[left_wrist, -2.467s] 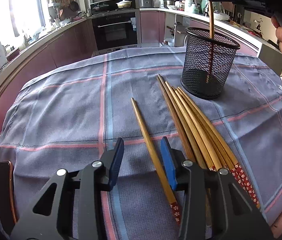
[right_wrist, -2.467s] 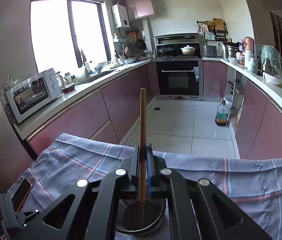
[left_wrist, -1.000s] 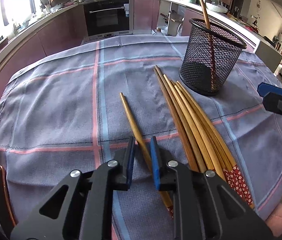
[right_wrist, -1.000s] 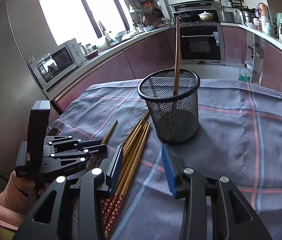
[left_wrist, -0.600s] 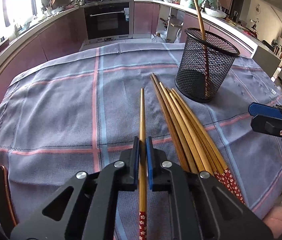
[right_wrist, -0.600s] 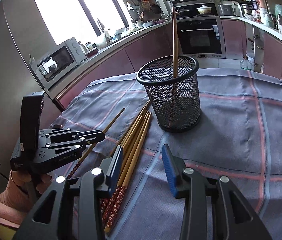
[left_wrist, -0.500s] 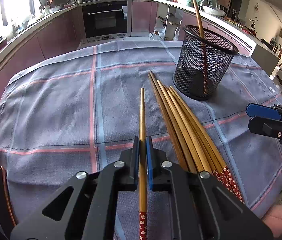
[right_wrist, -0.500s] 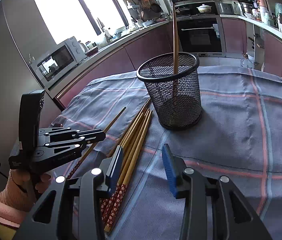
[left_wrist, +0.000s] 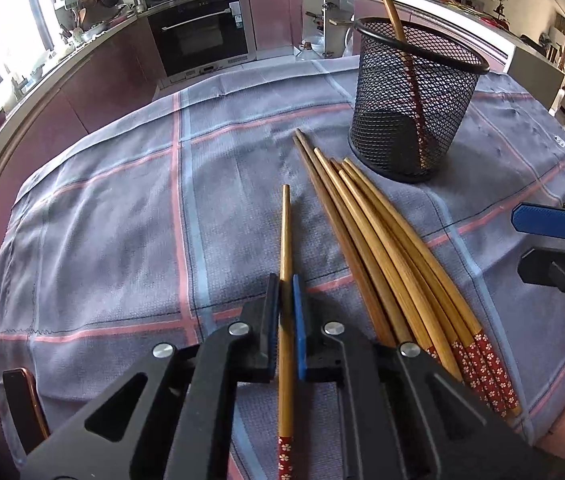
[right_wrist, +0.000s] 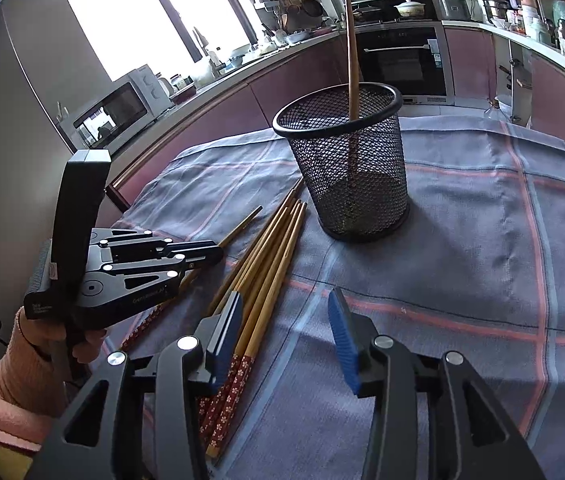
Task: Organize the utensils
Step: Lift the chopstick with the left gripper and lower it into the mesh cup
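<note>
My left gripper (left_wrist: 285,286) is shut on a single wooden chopstick (left_wrist: 285,248) with a red flowered end, held just above the cloth and pointing forward. Several more chopsticks (left_wrist: 378,240) lie bundled on the cloth to its right. A black mesh cup (left_wrist: 414,100) stands behind them with one chopstick (left_wrist: 388,4) leaning in it. My right gripper (right_wrist: 284,308) is open and empty, over the bundle's (right_wrist: 270,256) red ends, with the cup (right_wrist: 346,164) ahead. The left gripper (right_wrist: 202,254) shows at left there.
A blue-grey checked cloth (left_wrist: 122,208) covers the round table. Kitchen counters, an oven (left_wrist: 202,32) and a microwave (right_wrist: 118,108) ring the room behind. The right gripper's blue pad (left_wrist: 546,220) juts in at the right edge of the left view.
My left gripper closed on the lone chopstick and turned it straight along the fingers. My right gripper left its chopstick in the cup, opened and drew back low over the bundle.
</note>
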A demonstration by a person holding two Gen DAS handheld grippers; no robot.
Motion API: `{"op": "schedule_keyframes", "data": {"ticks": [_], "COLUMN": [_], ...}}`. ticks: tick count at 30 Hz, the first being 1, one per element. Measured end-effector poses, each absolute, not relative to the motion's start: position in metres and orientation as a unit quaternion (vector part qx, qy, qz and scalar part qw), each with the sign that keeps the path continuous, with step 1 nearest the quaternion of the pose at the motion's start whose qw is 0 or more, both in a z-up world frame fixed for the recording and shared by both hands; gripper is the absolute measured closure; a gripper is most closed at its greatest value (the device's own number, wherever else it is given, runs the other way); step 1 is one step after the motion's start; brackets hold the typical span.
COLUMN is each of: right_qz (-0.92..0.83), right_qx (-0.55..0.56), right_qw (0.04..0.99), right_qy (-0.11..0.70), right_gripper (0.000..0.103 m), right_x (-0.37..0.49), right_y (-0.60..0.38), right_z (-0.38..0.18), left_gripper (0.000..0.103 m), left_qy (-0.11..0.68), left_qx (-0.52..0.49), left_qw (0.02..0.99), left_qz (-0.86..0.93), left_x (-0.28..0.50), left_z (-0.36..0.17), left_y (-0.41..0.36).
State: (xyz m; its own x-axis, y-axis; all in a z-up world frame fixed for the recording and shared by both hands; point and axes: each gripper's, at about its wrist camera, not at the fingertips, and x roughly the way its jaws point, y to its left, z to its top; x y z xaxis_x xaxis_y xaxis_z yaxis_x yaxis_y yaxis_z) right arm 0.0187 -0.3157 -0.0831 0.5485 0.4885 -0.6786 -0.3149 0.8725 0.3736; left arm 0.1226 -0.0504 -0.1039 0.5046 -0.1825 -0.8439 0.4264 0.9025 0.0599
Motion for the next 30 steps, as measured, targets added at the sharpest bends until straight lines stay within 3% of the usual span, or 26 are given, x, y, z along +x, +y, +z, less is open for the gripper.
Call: {"op": "schedule_keyframes", "data": {"ticks": [9, 24, 30], "right_qz": [0.229, 0.232, 0.229], "right_qx": [0.111, 0.116, 0.119], "right_qw": [0.874, 0.874, 0.873], "right_qy": [0.415, 0.410, 0.413], "right_gripper": [0.061, 0.061, 0.061], "right_x": [0.017, 0.017, 0.017], "right_y": [-0.320, -0.320, -0.323], "right_z": [-0.084, -0.083, -0.086], "left_gripper": [0.096, 0.096, 0.096], "left_qy": [0.434, 0.262, 0.242], "left_qx": [0.059, -0.081, -0.104], "left_qw": [0.878, 0.916, 0.913], "left_qz": [-0.195, -0.294, -0.311], "left_x": [0.116, 0.120, 0.145], "left_z": [-0.069, 0.086, 0.123], "left_y": [-0.031, -0.020, -0.040]}}
